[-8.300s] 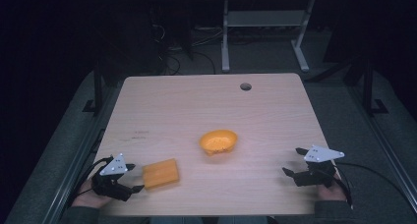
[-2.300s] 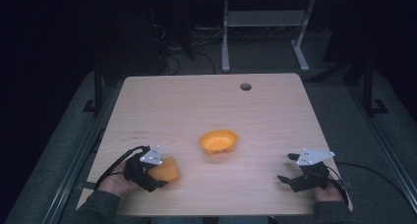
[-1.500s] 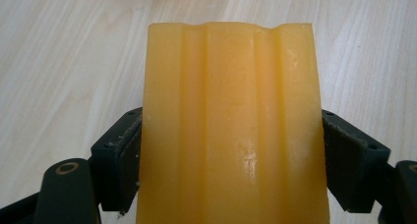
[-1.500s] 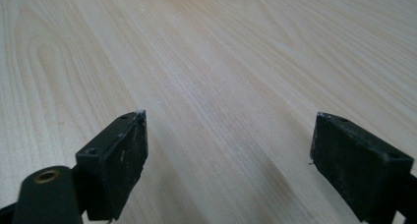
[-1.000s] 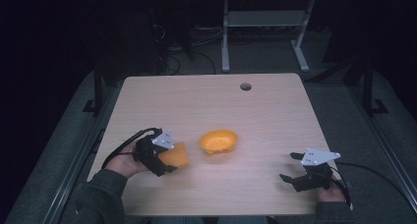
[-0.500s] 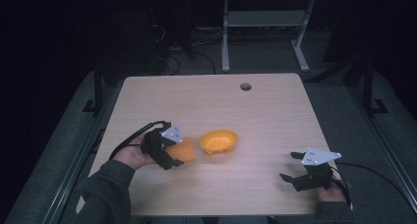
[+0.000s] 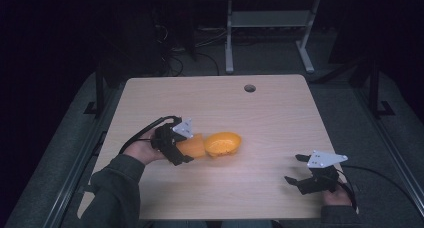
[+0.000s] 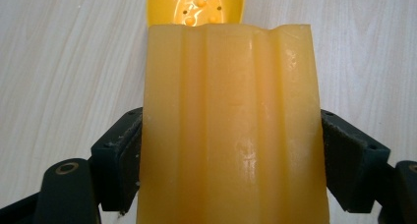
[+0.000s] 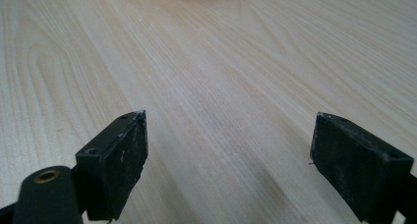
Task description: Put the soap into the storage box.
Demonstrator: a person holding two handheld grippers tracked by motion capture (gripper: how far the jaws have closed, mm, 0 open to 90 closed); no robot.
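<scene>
Orange block sits clamped between the left gripper's jaws, its long axis pointing straight at the yellow bowl, whose rim lies just past the block's far edge (probably the drop target). Right gripper, jaws wide and empty, rests well right of the bowl.

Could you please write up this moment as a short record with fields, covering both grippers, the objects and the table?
left gripper: shut on the orange block, held at the bowl's left side
orange block: ridged, clamped between both jaws, far edge at the bowl's rim
bowl: yellow-orange, upright, near the table's middle
right gripper: jaws wide apart, nothing between them, near the table's front right
table: pale wood, round hole near its far edge
</scene>
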